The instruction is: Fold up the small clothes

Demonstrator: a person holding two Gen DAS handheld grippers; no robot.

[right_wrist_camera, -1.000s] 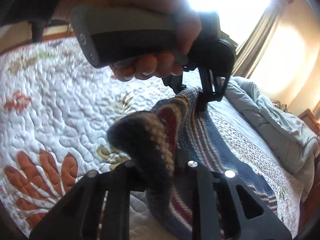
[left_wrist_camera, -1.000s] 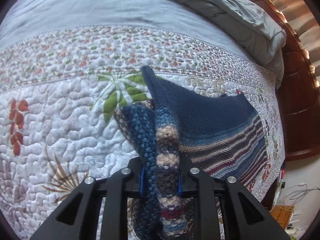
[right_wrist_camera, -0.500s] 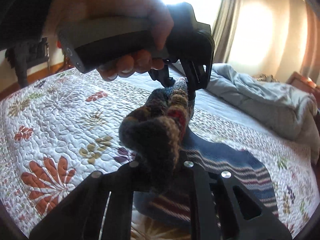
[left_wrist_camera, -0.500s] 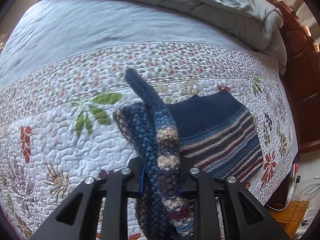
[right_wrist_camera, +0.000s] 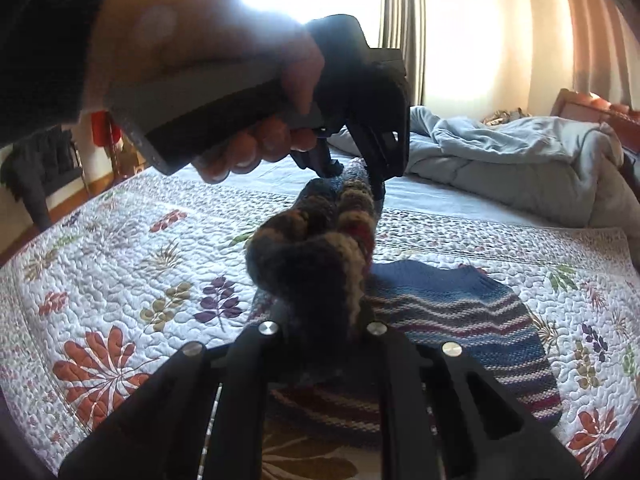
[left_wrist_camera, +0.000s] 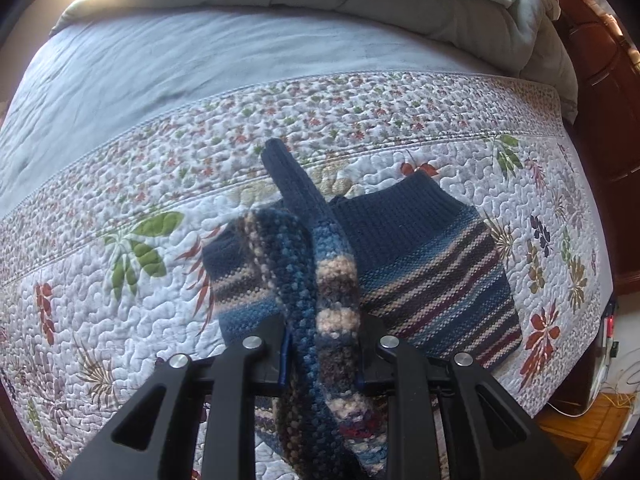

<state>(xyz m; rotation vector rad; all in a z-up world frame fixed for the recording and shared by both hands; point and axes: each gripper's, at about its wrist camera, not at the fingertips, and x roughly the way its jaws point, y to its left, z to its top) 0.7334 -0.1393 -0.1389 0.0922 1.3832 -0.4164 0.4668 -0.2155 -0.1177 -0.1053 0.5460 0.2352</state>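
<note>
Both the left gripper and right gripper are clamped on the striped knit sweater's lifted edge, body on the quilt near its bordered edge; lay both corners level, release together.

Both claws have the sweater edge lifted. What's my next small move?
Probably carry the pinched edge across and lower it onto the flat half. Both the left claw and right claw grip the sweater, whose other half lies on the quilt.
</note>
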